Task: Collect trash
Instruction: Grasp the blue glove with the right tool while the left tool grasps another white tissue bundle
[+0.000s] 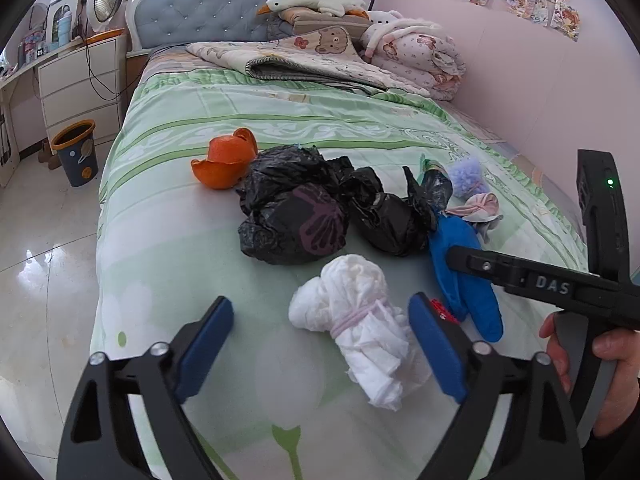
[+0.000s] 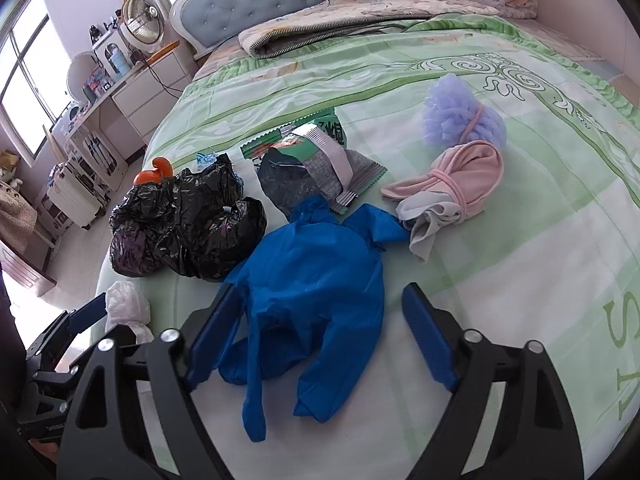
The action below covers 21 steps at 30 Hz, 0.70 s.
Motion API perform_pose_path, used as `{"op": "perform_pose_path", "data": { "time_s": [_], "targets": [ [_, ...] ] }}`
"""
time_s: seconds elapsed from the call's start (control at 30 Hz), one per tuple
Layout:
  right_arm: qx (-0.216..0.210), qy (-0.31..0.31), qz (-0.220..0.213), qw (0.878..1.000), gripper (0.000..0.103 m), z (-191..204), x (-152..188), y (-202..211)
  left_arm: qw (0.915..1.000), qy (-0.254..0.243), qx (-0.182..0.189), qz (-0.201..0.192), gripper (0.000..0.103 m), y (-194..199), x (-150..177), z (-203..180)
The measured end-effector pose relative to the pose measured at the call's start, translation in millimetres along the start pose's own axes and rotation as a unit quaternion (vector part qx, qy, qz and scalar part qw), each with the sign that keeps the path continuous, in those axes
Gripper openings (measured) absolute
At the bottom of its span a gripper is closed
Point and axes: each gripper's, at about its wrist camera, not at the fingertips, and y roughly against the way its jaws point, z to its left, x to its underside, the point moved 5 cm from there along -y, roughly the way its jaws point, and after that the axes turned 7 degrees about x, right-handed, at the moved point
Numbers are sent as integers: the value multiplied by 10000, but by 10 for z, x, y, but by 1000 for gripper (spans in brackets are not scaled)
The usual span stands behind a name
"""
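On the green bedspread [image 1: 168, 240] a white tissue bundle [image 1: 360, 320] tied with a pink band lies between the blue pads of my left gripper [image 1: 320, 304]. It sits nearer the right pad, and the jaws stand wide and open. A crumpled blue glove [image 2: 312, 280] lies between the pads of my right gripper [image 2: 320, 292], which is open too. Beyond them sit two black plastic bags [image 1: 292, 216], an orange peel [image 1: 224, 164], a green and silver snack wrapper [image 2: 320, 160], a pink cloth bundle [image 2: 452, 180] and a purple mesh puff [image 2: 460, 116].
A dark bin with an orange rim [image 1: 76, 152] stands on the tiled floor left of the bed, by white drawers [image 1: 80, 92]. Folded blankets [image 1: 320, 60] and a goose toy [image 1: 312, 0] lie by the headboard. A hand [image 1: 600, 360] holds the right gripper's handle.
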Motion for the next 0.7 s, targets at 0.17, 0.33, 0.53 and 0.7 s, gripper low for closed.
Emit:
{"op": "perform_pose_path", "data": {
  "time_s": [0.17,0.33,0.53,0.7],
  "targets": [
    [43,114,18,9999,53,45,-22,-78,9999,-35,117,71,52,-50,10,-44],
    [70,353,46,9993,30,126,-99,-150,9997,-13,232,94,37,-76,13,-68],
    [165,411,-56,9990,25,131,-301,-230,9993,166,329,11,37,-68,-96,24],
    [323,139,-126,9993,24,-58,-541,-327,9994,216,262,-31,37,-143,-291,150]
  ]
}}
